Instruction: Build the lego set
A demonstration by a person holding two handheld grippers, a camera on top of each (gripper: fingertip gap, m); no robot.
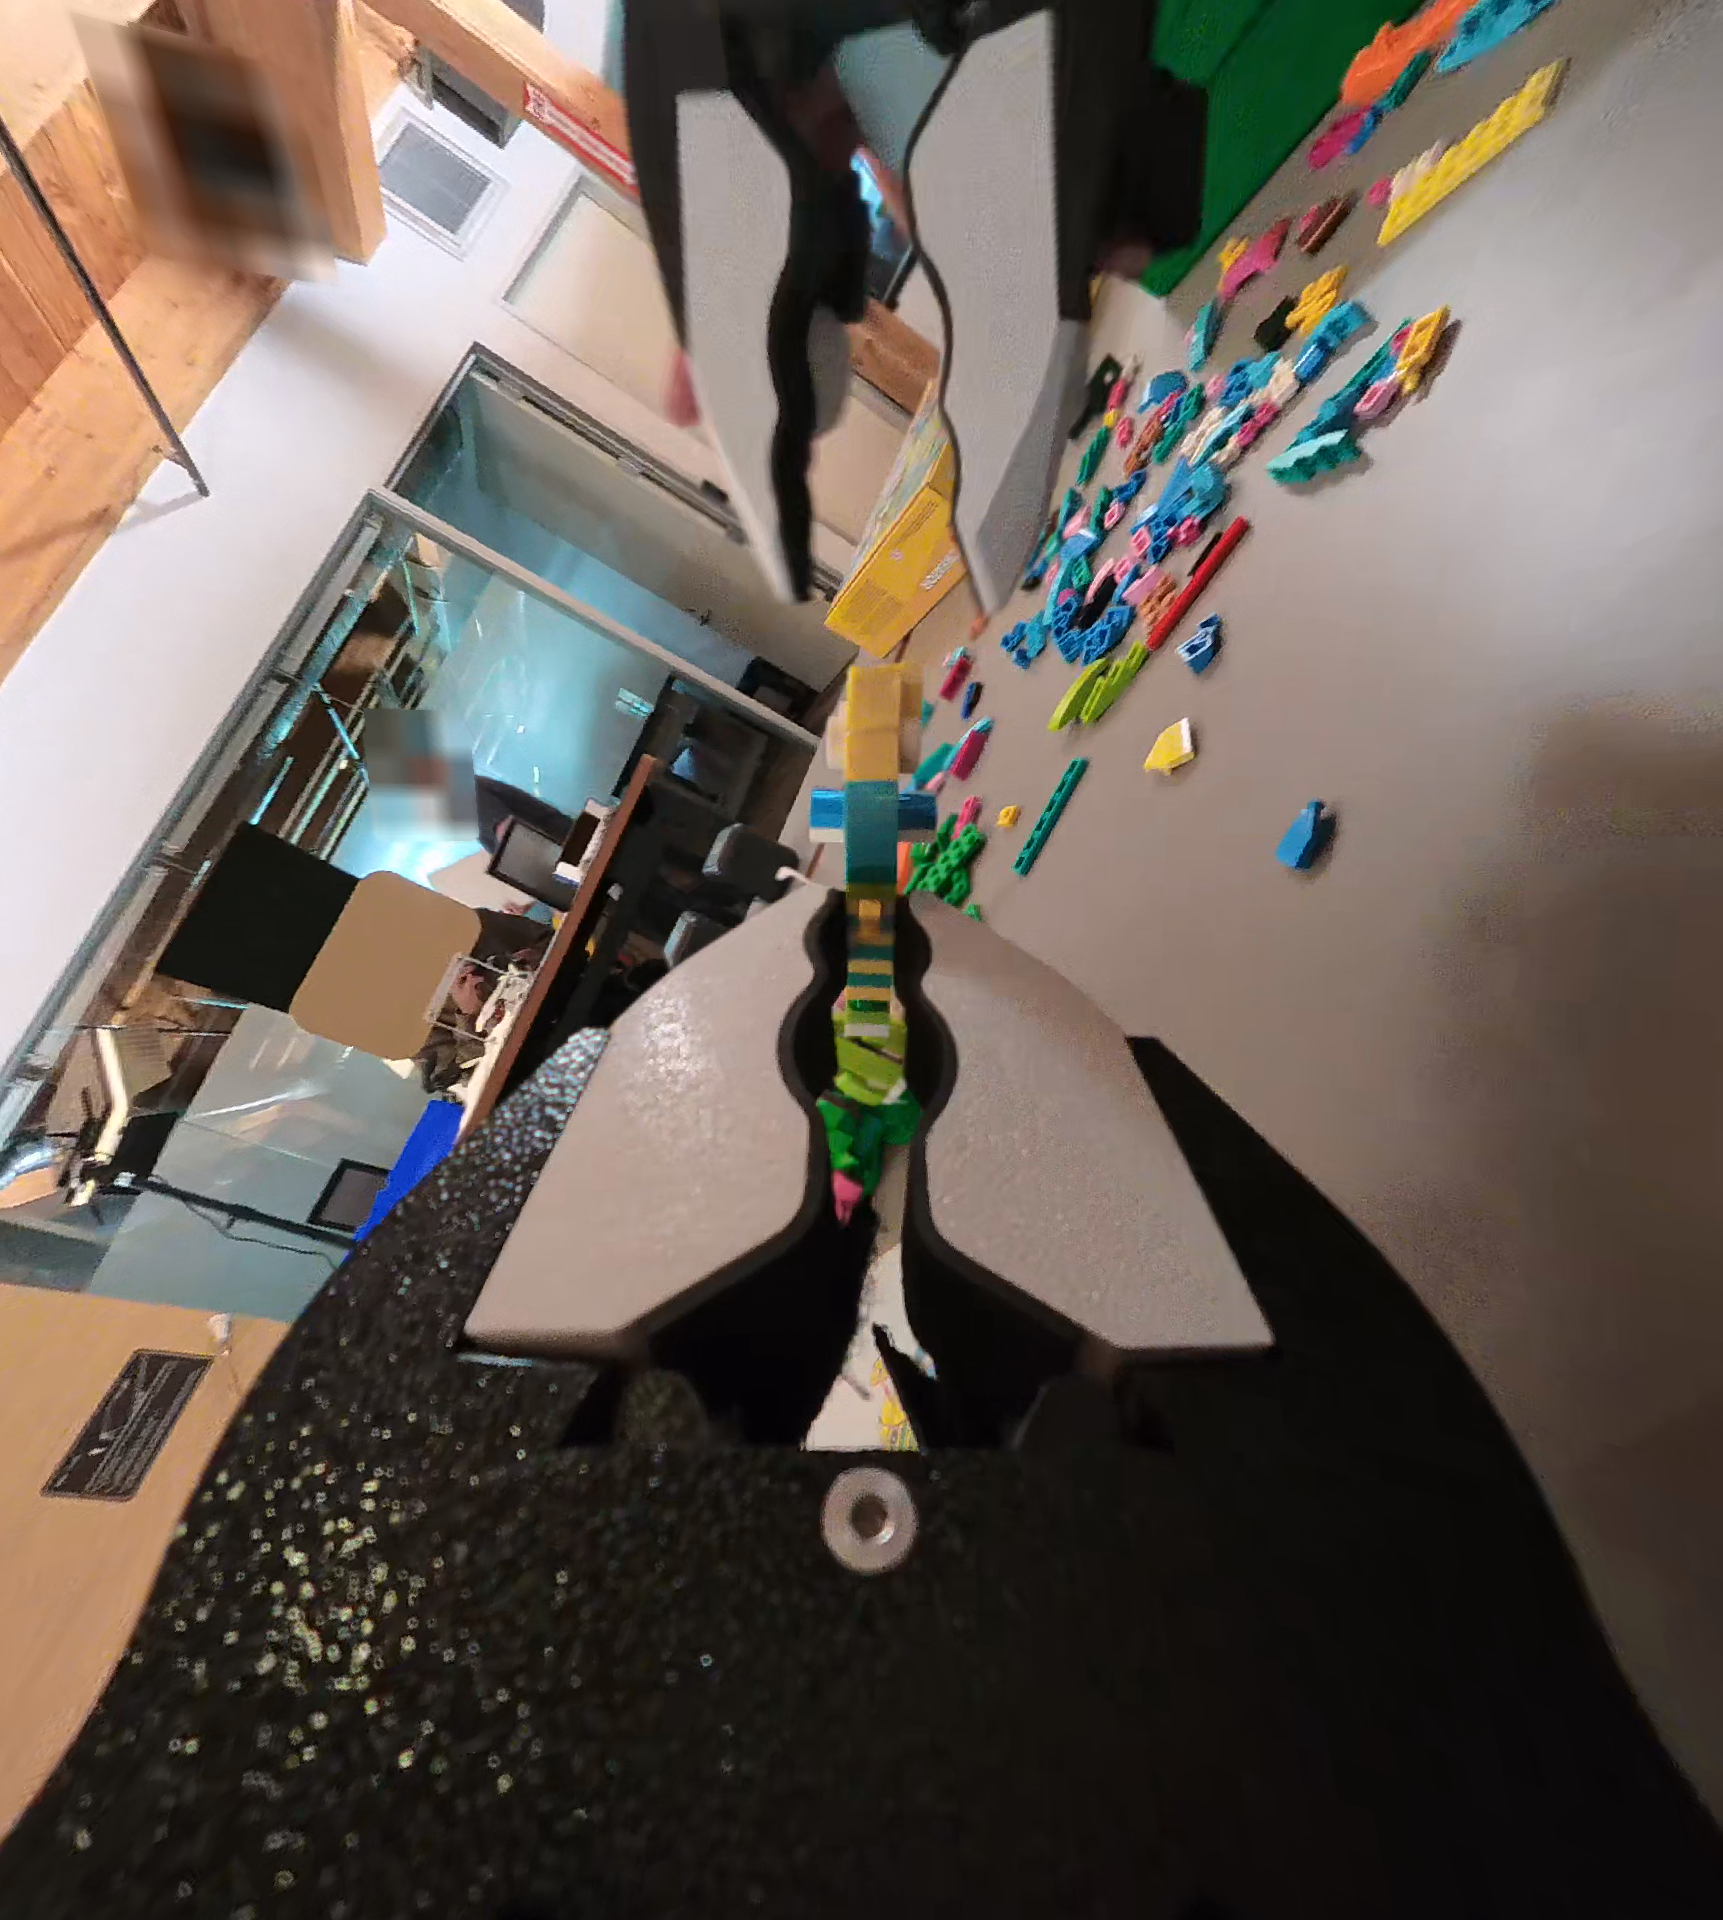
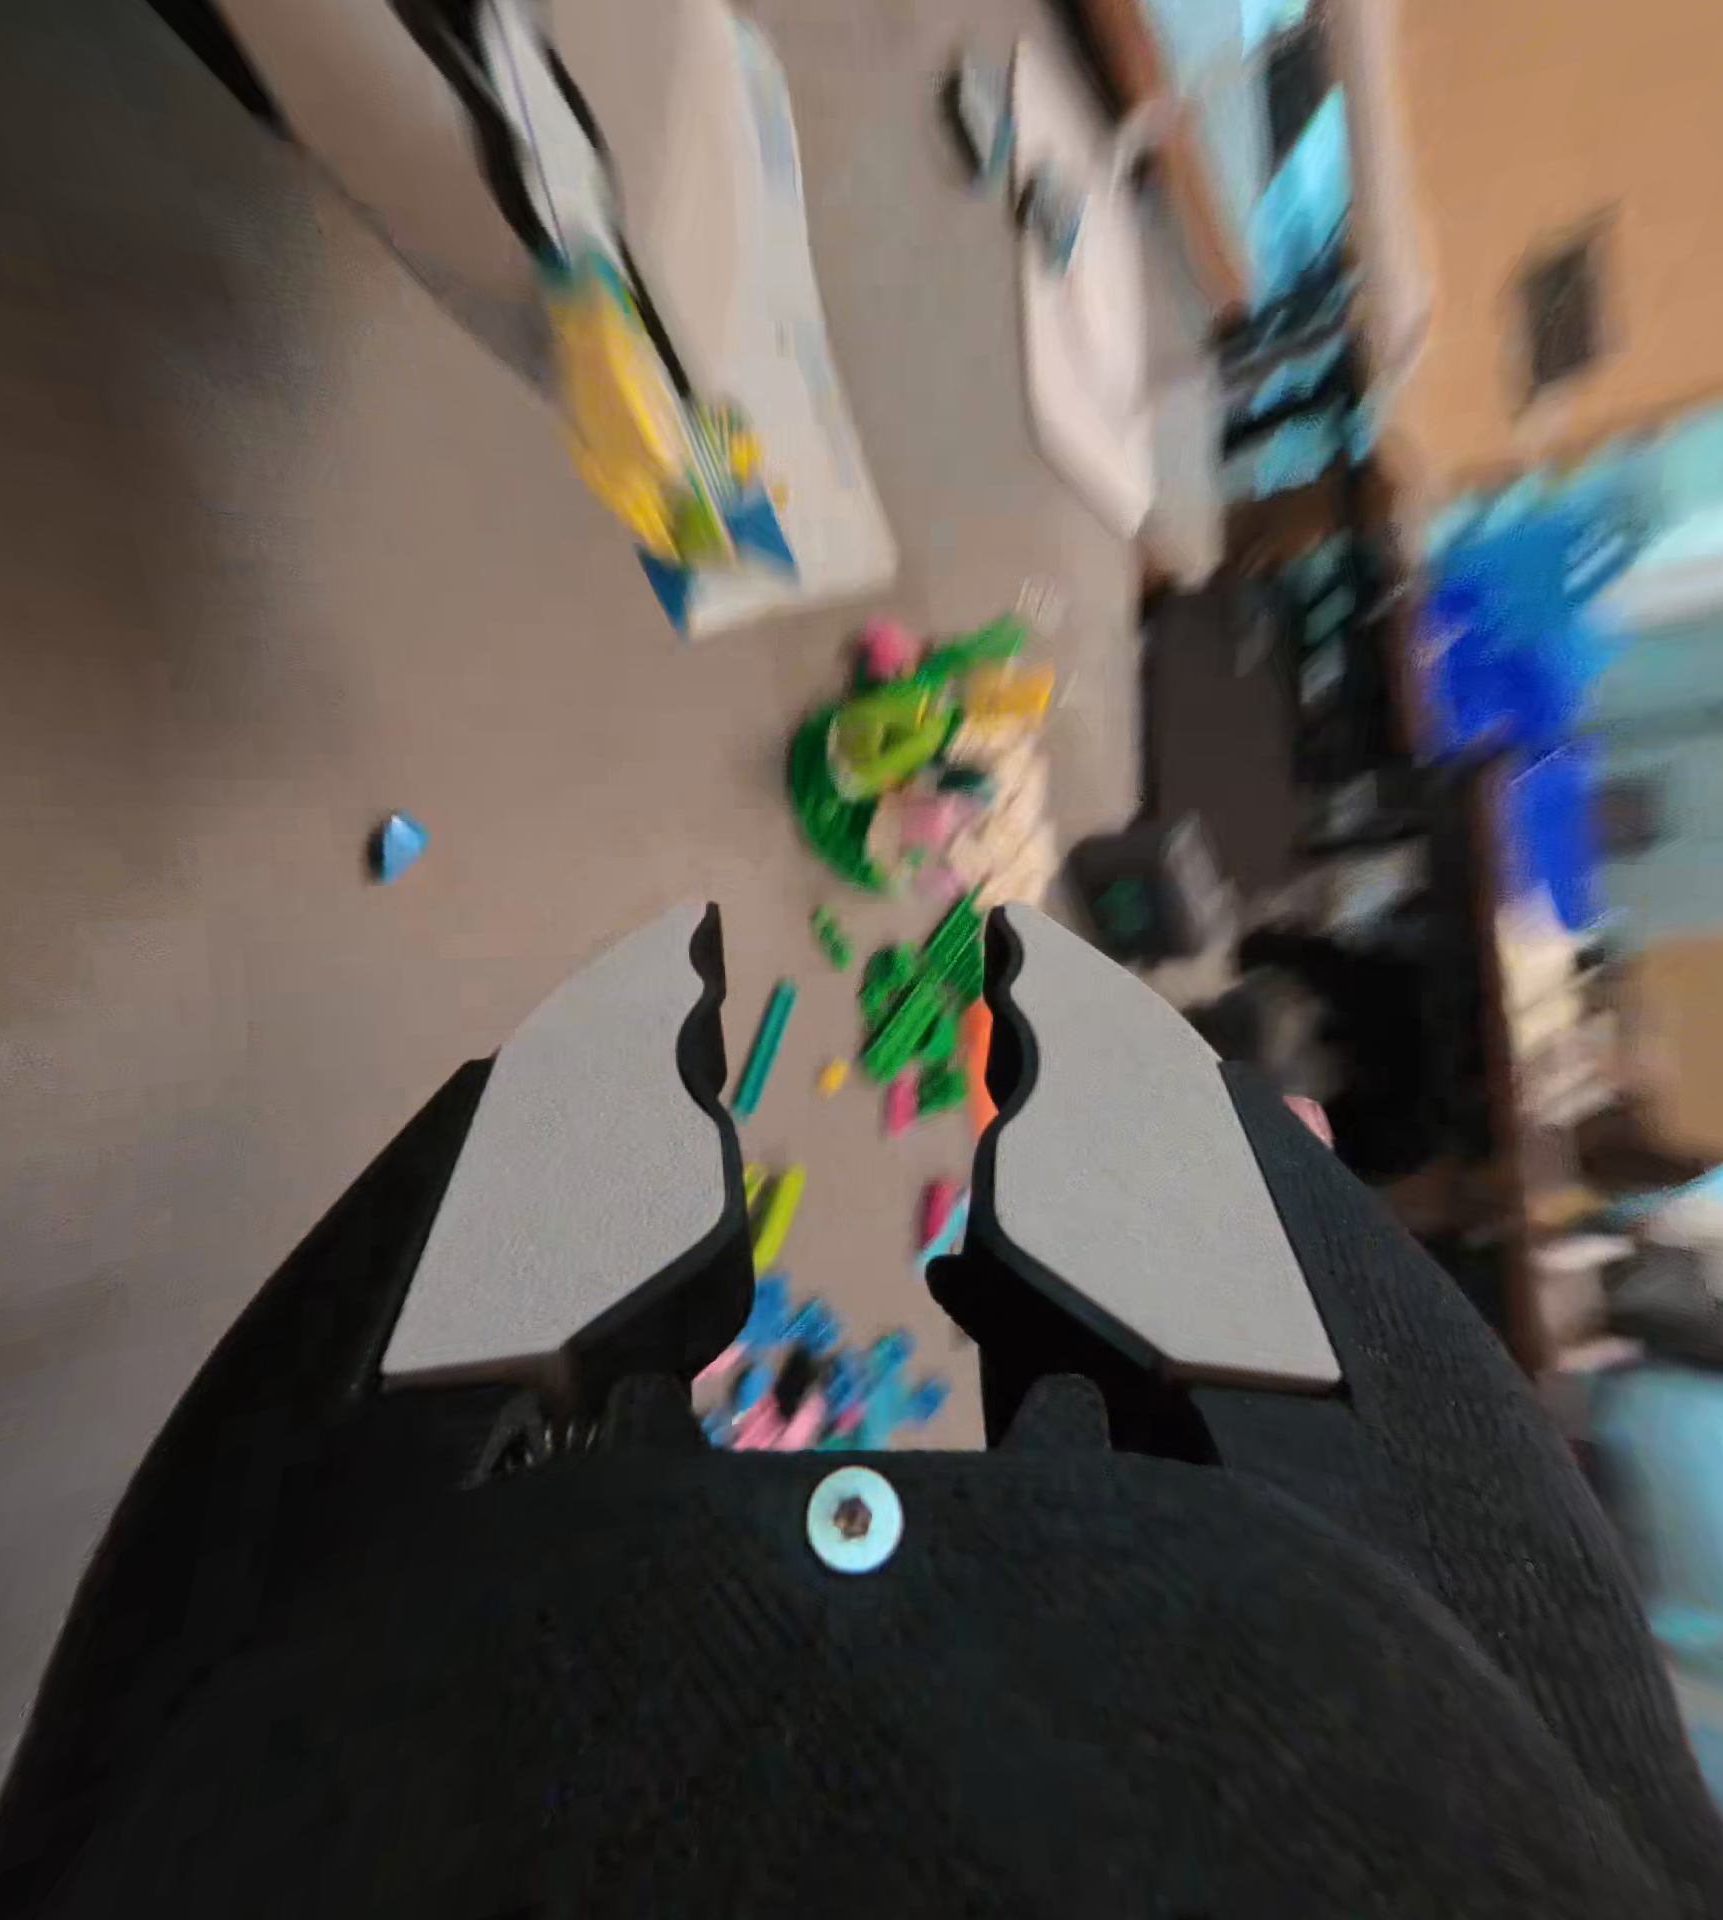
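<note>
Assembly seems mid-way: the left gripper pinches the tall part-built lego tower above the tabletop, while the right gripper, spread and empty, likely needs another loose brick.

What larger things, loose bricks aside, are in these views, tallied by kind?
Grippers: 2 (left gripper, right gripper)
Lego assembly, clamped by the left: 1
Yellow box: 1
Large green plate: 1
Total: 5
</note>
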